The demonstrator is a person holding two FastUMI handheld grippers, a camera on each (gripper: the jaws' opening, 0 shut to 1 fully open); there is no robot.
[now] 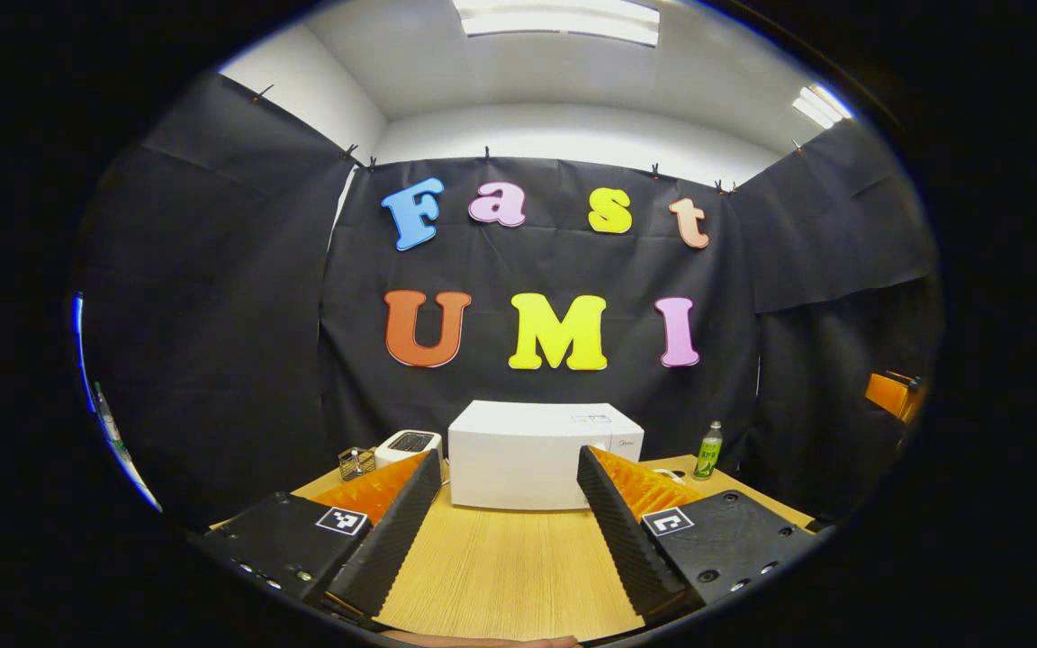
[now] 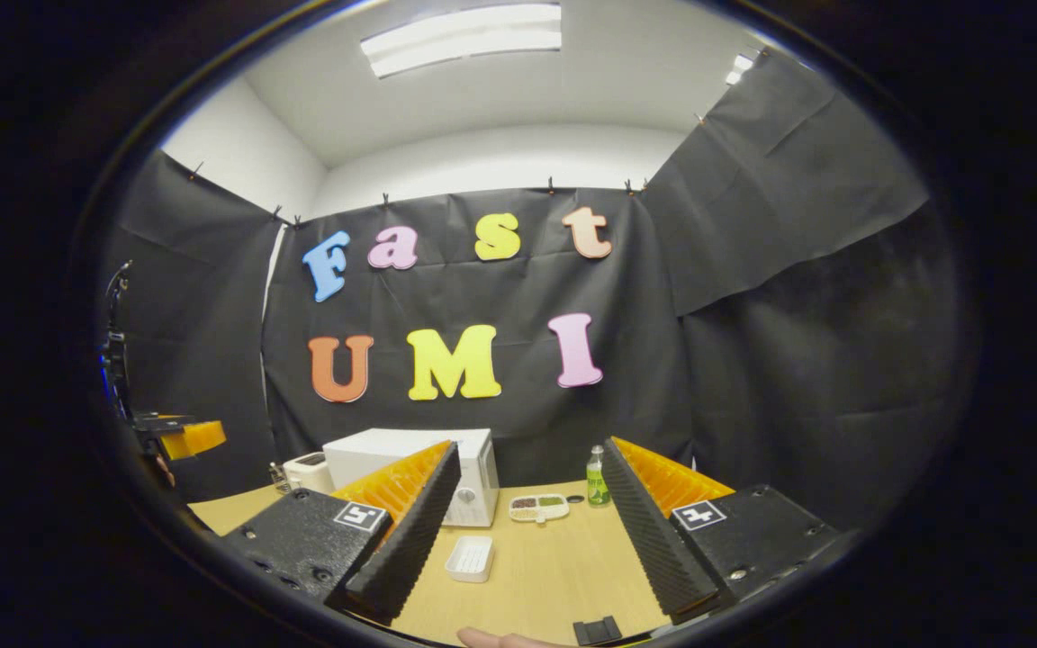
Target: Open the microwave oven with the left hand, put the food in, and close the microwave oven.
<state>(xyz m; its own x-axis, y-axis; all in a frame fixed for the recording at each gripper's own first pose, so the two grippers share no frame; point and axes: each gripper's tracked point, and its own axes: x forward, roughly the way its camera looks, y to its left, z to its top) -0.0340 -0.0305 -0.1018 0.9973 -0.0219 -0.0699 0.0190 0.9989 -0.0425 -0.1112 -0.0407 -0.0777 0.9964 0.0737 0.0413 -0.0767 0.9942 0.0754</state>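
Left gripper point(image 1: 511, 504): fingers spread wide, nothing between them; held above the near part of the wooden table point(image 1: 509, 567), aimed at the far wall.
Right gripper point(image 2: 527, 522): fingers spread wide, nothing between them; held above the table's near right part.
Microwave oven point(image 1: 544, 454): white box, door shut, at the far middle of the table, straight ahead of the left gripper and framed between its fingers; long axis runs left to right.
Nearer hand: judged the left, since the oven lies dead ahead of it; from the right gripper view the oven sits ahead and to the left.
Door side: cannot tell where the handle lies.
Food tray point(image 2: 538, 508): shallow white divided dish, dark and green food in its compartments, just right of the oven.
Empty white tray point(image 2: 470, 558): nearer, in front of the oven, nothing in it.
Green bottle point(image 2: 597, 479): upright, far right of the oven.
Toaster point(image 1: 408, 447): white, just left of the oven.
Step in hand: judged the opening approach; door not yet touched.
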